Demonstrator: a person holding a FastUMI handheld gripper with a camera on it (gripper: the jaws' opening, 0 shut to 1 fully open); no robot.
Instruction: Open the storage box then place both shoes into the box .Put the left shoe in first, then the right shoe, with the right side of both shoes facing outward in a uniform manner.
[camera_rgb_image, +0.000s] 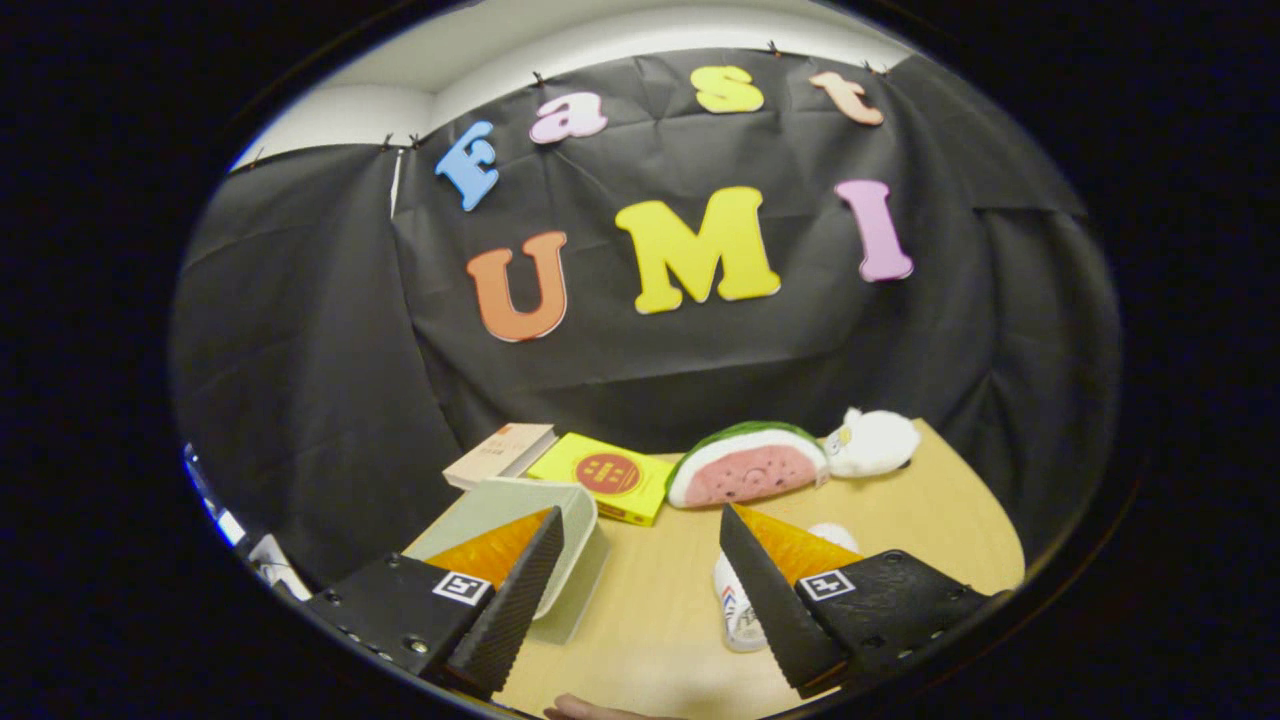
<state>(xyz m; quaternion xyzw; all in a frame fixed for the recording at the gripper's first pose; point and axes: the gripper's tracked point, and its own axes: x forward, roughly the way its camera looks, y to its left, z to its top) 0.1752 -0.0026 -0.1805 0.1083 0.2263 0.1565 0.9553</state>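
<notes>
The gripper hangs above the wooden table with its two fingers spread wide apart and nothing between them but bare tabletop; it is released and grips nothing. The left finger lies over the storage box, a pale translucent box with rounded corners that sits near the table's left edge; its lid looks to be on, though the finger hides a good part of it, so I cannot tell for certain. The right finger covers most of a white shoe, which lies on the table just beside and under that finger; only a strip of its side with a small coloured mark and a bit of its rounded top beyond the finger are seen. Which shoe of the pair it is cannot be told.

Along the table's far edge, beyond the fingers, stand four other things in a row. A book with a pale cover lies at the far left corner, and a yellow book with a red round emblem lies just beside it, close behind the storage box. To the right of these is a plush watermelon slice, and touching its right end a white plush toy. At the table's near edge, between the fingers, a fingertip of a person shows
</notes>
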